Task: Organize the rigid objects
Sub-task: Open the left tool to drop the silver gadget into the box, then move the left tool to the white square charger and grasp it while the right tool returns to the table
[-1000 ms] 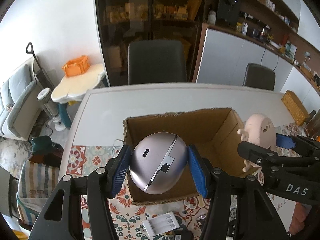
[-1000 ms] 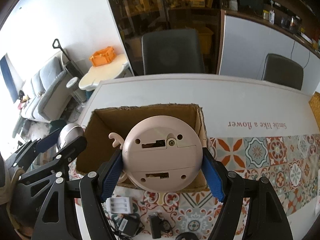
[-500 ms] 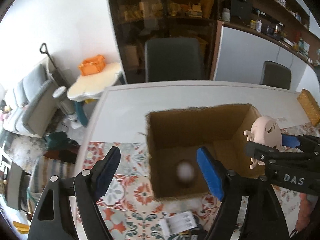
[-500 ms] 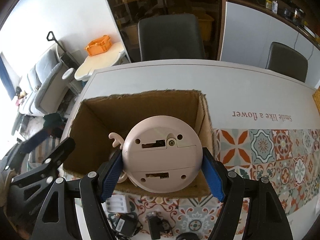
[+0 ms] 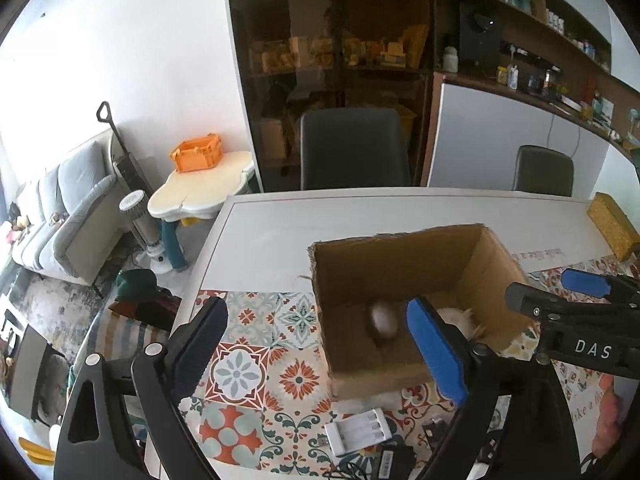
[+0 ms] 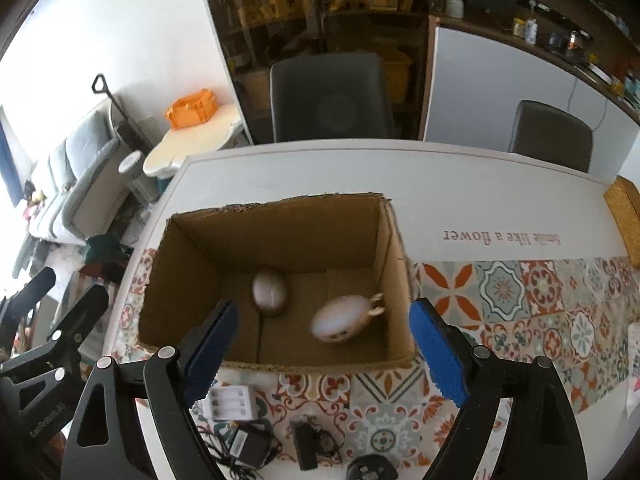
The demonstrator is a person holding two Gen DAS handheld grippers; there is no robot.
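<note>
Both grippers are hovering above the near side of an open cardboard box (image 6: 276, 240), which is sitting on a table (image 6: 460, 188) partly covered by a patterned tile-print mat (image 6: 520, 292). The left gripper (image 5: 316, 344) is holding its jaws wide apart with nothing between them; its blue pads (image 5: 434, 350) are standing over the near left part of the box. The right gripper (image 6: 324, 344) is likewise holding its jaws wide apart and is gripping nothing.

Two objects are lying on the box floor. A metallic mauve rounded device (image 6: 270, 292) is resting left of centre, blurred in both views. A pale pink round toy with small antlers (image 6: 344, 318) is lying to its right, near the right wall, also blurred; the two are lying near each other, and contact cannot be told.

On the mat in front of the box, a white battery charger (image 6: 230, 402) is lying beside a black power adapter (image 6: 244, 446) with tangled cable.
</note>
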